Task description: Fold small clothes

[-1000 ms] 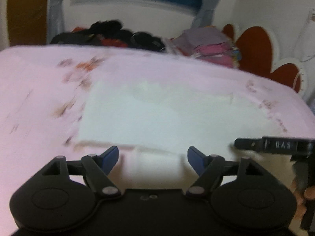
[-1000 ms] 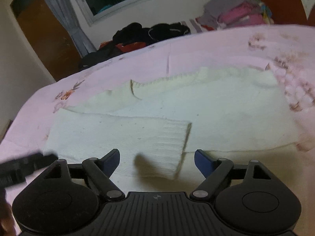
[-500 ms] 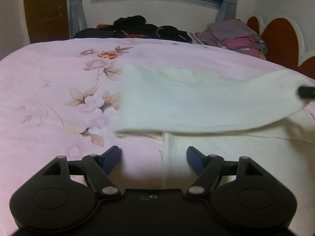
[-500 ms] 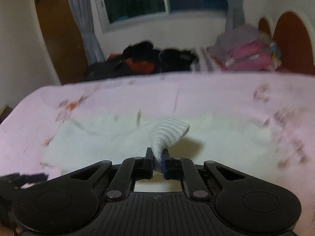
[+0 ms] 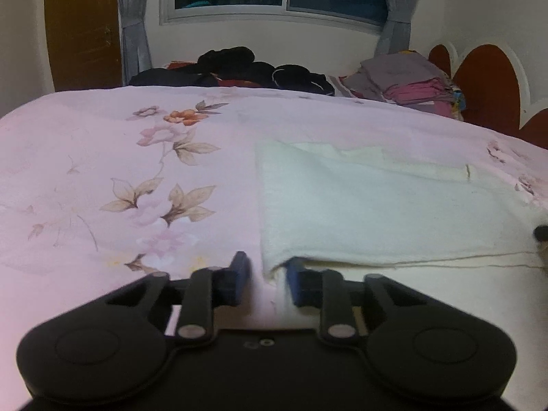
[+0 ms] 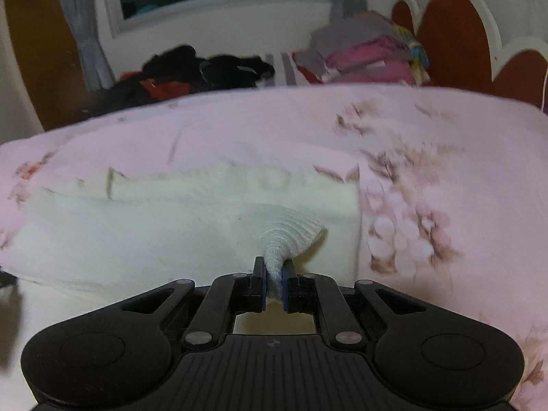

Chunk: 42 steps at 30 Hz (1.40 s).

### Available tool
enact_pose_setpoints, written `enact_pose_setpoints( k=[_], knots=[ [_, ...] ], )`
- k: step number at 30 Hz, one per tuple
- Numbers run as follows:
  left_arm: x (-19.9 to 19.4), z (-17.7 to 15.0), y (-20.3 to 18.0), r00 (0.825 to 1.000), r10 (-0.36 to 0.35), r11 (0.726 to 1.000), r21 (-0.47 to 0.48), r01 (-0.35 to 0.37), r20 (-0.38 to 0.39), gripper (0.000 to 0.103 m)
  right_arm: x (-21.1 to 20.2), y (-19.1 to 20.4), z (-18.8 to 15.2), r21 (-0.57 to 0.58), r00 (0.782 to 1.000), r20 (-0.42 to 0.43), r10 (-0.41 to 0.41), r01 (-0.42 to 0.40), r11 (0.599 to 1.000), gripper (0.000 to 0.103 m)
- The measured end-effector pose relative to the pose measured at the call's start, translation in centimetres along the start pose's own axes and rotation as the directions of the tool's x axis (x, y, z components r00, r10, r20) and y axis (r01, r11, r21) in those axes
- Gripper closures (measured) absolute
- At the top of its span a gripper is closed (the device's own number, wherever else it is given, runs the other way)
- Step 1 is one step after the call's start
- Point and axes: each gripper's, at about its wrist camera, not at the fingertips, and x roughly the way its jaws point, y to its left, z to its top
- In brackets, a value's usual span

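A cream knit sweater point(image 5: 376, 205) lies on the pink floral bedsheet point(image 5: 102, 171), its upper layer lifted off the lower one. My left gripper point(image 5: 265, 282) straddles the sweater's near left corner; its jaws are partly closed with a gap still between them. My right gripper point(image 6: 274, 282) is shut on the ribbed sleeve cuff point(image 6: 287, 239) and holds it raised over the sweater body point(image 6: 137, 233). A loose thread runs along the fold edge in the left wrist view.
A pile of dark clothes point(image 5: 239, 68) and a stack of folded pink and grey clothes point(image 5: 411, 82) sit at the bed's far edge. A red scalloped headboard point(image 5: 486, 89) stands at right. Window and curtains behind.
My left gripper's jaws have narrowed around the sweater's left corner. My right gripper, shut on the cuff, has carried the sleeve rightwards across the sweater.
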Motion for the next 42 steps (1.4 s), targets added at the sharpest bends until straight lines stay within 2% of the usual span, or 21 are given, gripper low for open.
enact_pose_setpoints(
  k=[5,9,11,12,13,15,18,21,26,29,31,33,36,39,41,42],
  knots=[
    [-0.3,0.2,0.9,0.999,-0.025,1.0,0.003,0.025,-0.02,0.081,-0.1,-1.1,-0.4,0.015,1.0,-0.005,0.0,0.0,1.0,0.095],
    [-1.0,0.6,1.7,0.997,-0.045,0.999,-0.014,0.044,-0.059,0.075,-1.2,-1.4,-0.7,0.027,1.0,-0.008,-0.004,0.004,1.0,0.091],
    [-1.7,0.7,2.5,0.996,-0.057,0.997,-0.047,0.054,-0.07,0.071,-2.0,-1.8,-0.6,0.045,0.999,0.017,-0.028,0.027,0.999,0.072],
    [-2.2,0.9,3.0,0.996,-0.066,0.996,-0.072,0.061,-0.068,0.071,-2.5,-1.8,-0.5,0.046,0.997,0.041,-0.059,0.057,0.997,0.046],
    [-2.8,1.2,3.5,0.995,-0.078,0.992,-0.101,0.072,-0.057,0.071,-2.9,-2.0,-0.4,0.048,0.994,0.076,-0.085,0.081,0.996,0.028],
    [-3.3,1.8,3.7,0.996,-0.086,0.989,-0.122,0.081,-0.036,0.071,-3.4,-2.2,0.1,0.058,0.99,0.117,-0.075,0.069,0.996,0.028],
    [-2.7,3.3,2.9,0.994,-0.108,0.986,-0.13,0.105,-0.02,0.071,-2.7,-1.4,0.8,0.055,0.992,0.12,-0.048,0.042,0.998,0.029],
    [-0.8,4.5,1.1,0.992,-0.128,0.985,-0.116,0.125,-0.022,0.071,-1.3,0.1,1.0,0.04,0.995,0.097,-0.021,0.017,0.999,0.054],
    [3.1,5.6,-2.0,0.987,-0.154,0.987,-0.047,0.151,-0.054,0.071,0.5,2.2,1.4,0.022,0.997,0.078,0.022,-0.024,0.999,0.055],
    [5.3,5.8,-2.0,0.99,-0.124,0.992,-0.046,0.121,-0.074,0.071,1.6,2.2,1.7,0.004,0.998,0.066,0.012,-0.012,1.0,0.055],
    [6.4,5.8,-1.3,0.991,-0.098,0.994,-0.051,0.094,-0.091,0.069,2.7,1.5,1.5,-0.003,0.999,0.046,-0.024,0.024,1.0,0.055],
    [6.5,5.7,-0.6,0.99,-0.109,0.992,-0.077,0.103,-0.086,0.069,3.2,0.1,1.4,0.024,0.997,0.044,-0.056,0.055,0.998,0.055],
    [6.1,6.2,-0.8,0.991,-0.101,0.993,-0.062,0.096,-0.083,0.071,2.7,-0.6,1.8,0.059,0.993,0.054,-0.105,0.102,0.993,0.055],
    [6.1,6.7,-1.2,0.993,-0.098,0.994,-0.064,0.094,-0.064,0.069,2.4,-0.3,1.8,0.061,0.994,0.075,-0.08,0.075,0.995,0.055],
    [6.8,6.8,-1.4,0.994,-0.083,0.995,-0.06,0.078,-0.078,0.069,3.4,0.1,1.6,0.015,0.994,0.043,-0.101,0.1,0.995,0.055],
    [7.0,6.8,-1.4,0.993,-0.08,0.995,-0.061,0.075,-0.085,0.068,3.4,-0.2,1.5,0.03,0.994,0.045,-0.095,0.093,0.995,0.055]
  ],
)
